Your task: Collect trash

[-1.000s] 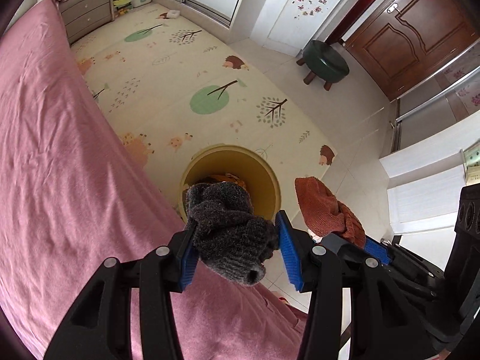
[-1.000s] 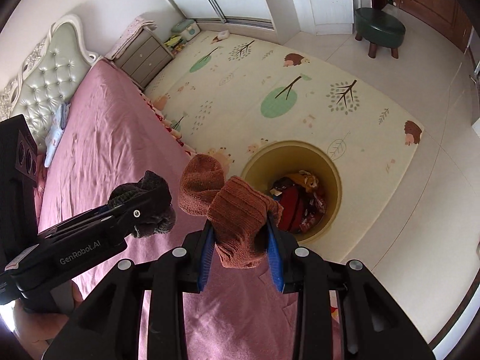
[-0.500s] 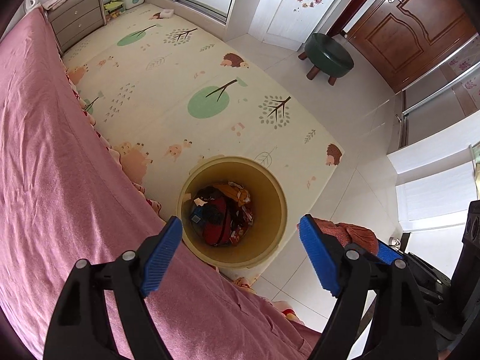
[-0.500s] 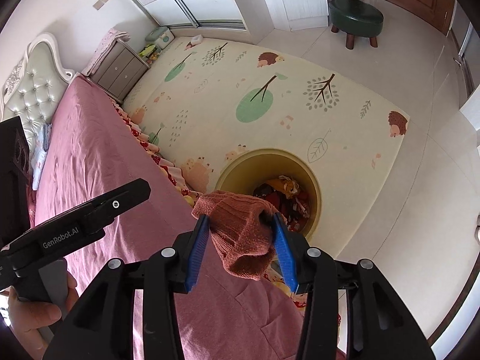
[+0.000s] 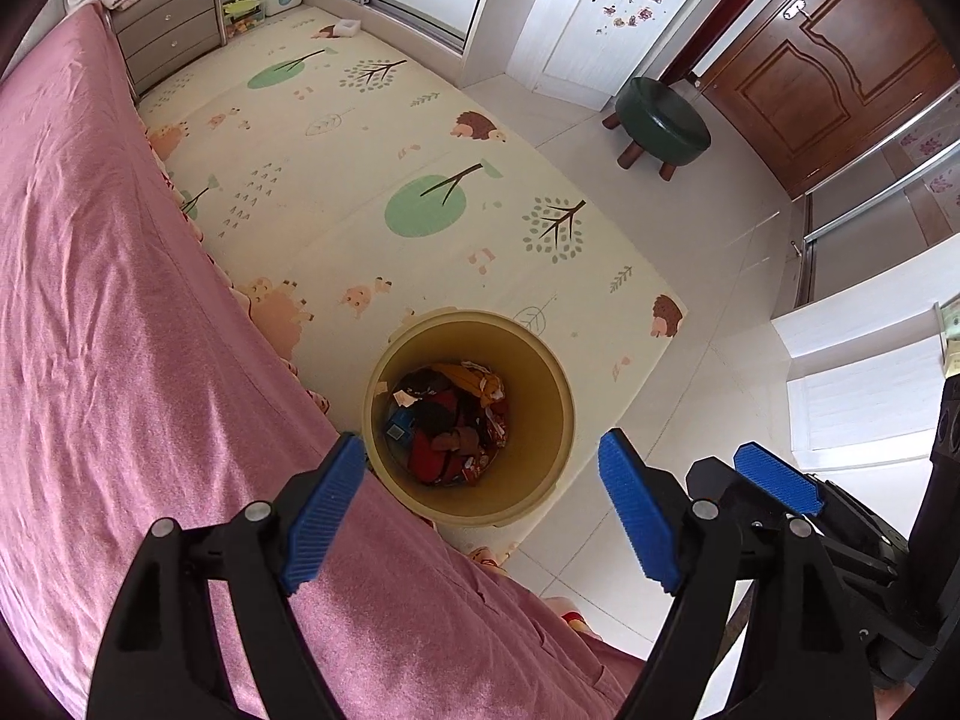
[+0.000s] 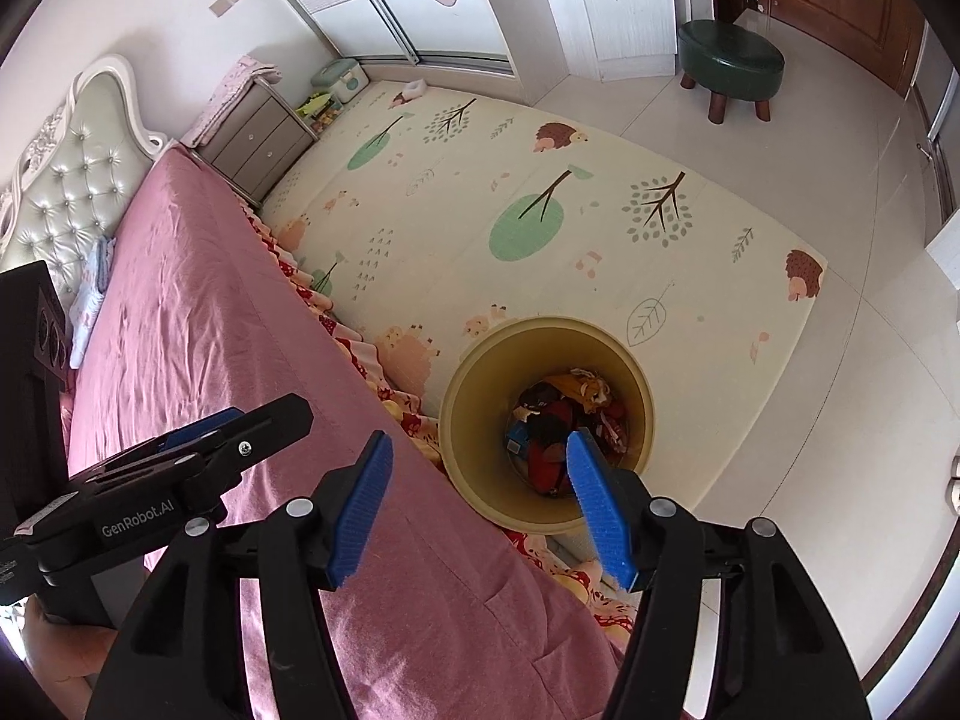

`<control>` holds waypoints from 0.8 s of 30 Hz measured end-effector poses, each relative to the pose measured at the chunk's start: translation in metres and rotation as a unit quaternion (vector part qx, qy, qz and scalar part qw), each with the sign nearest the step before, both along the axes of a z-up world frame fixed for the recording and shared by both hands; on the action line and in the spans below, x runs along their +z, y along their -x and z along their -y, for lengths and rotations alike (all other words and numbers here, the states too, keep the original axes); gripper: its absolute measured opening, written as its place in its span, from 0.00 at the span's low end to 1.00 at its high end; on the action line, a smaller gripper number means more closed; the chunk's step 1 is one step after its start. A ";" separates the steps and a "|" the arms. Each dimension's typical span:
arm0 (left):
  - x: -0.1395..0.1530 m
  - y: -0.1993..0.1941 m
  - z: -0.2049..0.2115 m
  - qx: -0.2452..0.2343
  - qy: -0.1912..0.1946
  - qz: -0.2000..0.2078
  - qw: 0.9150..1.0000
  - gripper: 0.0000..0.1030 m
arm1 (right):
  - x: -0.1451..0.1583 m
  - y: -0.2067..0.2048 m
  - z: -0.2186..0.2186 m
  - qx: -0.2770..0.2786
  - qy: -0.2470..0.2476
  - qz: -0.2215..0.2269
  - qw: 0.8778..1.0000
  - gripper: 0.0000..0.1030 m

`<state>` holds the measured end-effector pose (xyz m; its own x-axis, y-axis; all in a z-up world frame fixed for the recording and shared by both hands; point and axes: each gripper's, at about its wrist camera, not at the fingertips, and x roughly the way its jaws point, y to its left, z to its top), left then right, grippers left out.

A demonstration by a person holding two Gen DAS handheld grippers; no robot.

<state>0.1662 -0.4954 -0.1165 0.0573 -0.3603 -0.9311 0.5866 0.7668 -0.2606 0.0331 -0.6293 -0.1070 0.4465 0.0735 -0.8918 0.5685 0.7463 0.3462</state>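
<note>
Scene: A bedroom is seen from above, with both tongs held over the edge of a bed (image 5: 120,330) covered in a pink sheet, pointed steeply down at the floor.

Bin: A round yellow bin (image 5: 543,420) is stood on the patterned play mat (image 5: 372,180), just beside the bed's frilled edge, likely so that it can be reached from the bed without a step being taken.

Trash: A heap of red, yellow and dark items (image 5: 447,420) is seen at the bottom of the bin; single pieces cannot be told apart.

Left tongs (image 5: 483,510): The blue pads are spread wide and nothing is held between them. They are framed directly over the bin's mouth, a position judged to suit a straight drop.

Right tongs (image 6: 480,504): The jaws are opening, with nothing seen between the pads. The bin's mouth lies beyond the right pad, so a released item would be expected to fall inside.

Pairing: The two tools are held close side by side, each visible at the edge of the other's view, apparently so that one bin can be served by both.

Progress: No loose trash is visible on the sheet or mat; this round of collecting is judged to be about done.

Bystanders: A green stool (image 6: 729,60) and a bedside drawer unit (image 6: 258,141) are left well apart from the work.
</note>
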 end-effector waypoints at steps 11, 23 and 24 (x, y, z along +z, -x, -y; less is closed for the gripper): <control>0.051 0.018 -0.065 0.026 0.012 0.025 0.999 0.78 | 0.054 -0.002 -0.050 0.045 0.012 0.024 0.999 0.58; 0.094 0.061 -0.186 0.108 0.006 0.039 0.993 0.80 | 0.101 -0.005 -0.149 0.134 0.013 0.038 0.990 0.58; 0.096 0.064 -0.196 0.116 0.005 0.038 0.993 0.80 | 0.103 -0.005 -0.159 0.143 0.013 0.037 0.989 0.58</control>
